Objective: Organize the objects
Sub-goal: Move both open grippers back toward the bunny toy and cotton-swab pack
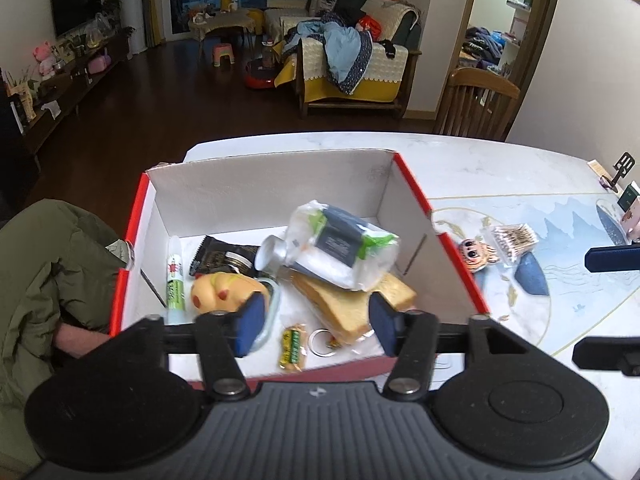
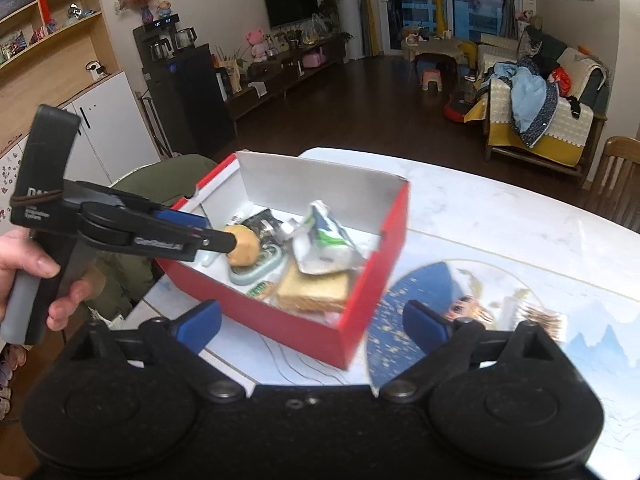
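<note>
Box [image 1: 456,240] sits centre frame on my bench [image 1: 500,160], tissue pack [image 1: 340,244] lying atop bread [image 1: 344,308] inside; left gripper [image 1: 316,320] half open, right gripper [image 2: 312,326] wide, both empty, so I judge the drop done.

No legible text — labels all blurred

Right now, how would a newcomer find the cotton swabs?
Start at the red box on the white table. Look right, outside it, past the cartoon sticker. The cotton swabs lie in a clear pack, the only bundle of thin sticks.
</note>
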`<state>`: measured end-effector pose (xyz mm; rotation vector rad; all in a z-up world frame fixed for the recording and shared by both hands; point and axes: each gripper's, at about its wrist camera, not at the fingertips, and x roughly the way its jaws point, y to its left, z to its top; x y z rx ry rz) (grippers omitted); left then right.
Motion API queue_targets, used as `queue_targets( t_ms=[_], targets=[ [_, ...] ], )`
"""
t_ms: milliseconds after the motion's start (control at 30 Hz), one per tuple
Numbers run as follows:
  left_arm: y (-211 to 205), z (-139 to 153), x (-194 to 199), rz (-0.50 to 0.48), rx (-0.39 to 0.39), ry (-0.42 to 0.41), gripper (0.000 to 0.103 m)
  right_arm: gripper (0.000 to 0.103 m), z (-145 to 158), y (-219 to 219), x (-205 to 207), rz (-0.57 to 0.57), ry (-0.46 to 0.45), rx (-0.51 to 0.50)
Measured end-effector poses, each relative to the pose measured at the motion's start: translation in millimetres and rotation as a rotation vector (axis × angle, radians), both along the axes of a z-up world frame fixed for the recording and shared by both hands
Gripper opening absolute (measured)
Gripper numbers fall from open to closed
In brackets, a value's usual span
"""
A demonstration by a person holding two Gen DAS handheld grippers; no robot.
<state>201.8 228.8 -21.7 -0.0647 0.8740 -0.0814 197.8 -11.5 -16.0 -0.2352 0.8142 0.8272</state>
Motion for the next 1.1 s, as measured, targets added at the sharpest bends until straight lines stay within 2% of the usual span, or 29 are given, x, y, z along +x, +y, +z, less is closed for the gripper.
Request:
queue_targets(
  t_ms=[133, 200, 267, 567, 733, 833, 1000, 1100],
  targets=[
    [-16, 0, -9, 0.018, -0.001, 0.002, 0.058, 0.098, 0, -30, 2, -0.015, 0.003, -0.001],
    [-26, 1, -15, 0.021, -0.001, -0.006, 0.072, 0.098, -1, -47, 2, -0.021, 0.001, -0.006],
    [-37, 3, -20, 0.020, -0.004, -0.020, 0.077, 0.098, -2, -63, 3, -0.021, -0.006, -0.016],
    [-102, -3, -25, -0.030, -0.031, -0.017, 0.085, 0.102, -12, -127, 22, -0.032, -0.029, -0.063],
    [-139, -14, -19, -0.059, -0.052, -0.006, 0.091, 0.103, -19, -154, 43, -0.062, -0.014, -0.068],
    [-161, -20, -12, -0.056, -0.048, -0.011, 0.101, 0.103, -25, -166, 60, -0.091, 0.012, -0.059],
    [-192, -31, 9, -0.047, -0.043, -0.008, 0.102, 0.103, -32, -176, 90, -0.151, 0.058, -0.055],
    [-209, -38, 23, -0.039, -0.004, -0.009, 0.103, 0.103, -37, -178, 111, -0.186, 0.086, -0.049]
  ],
)
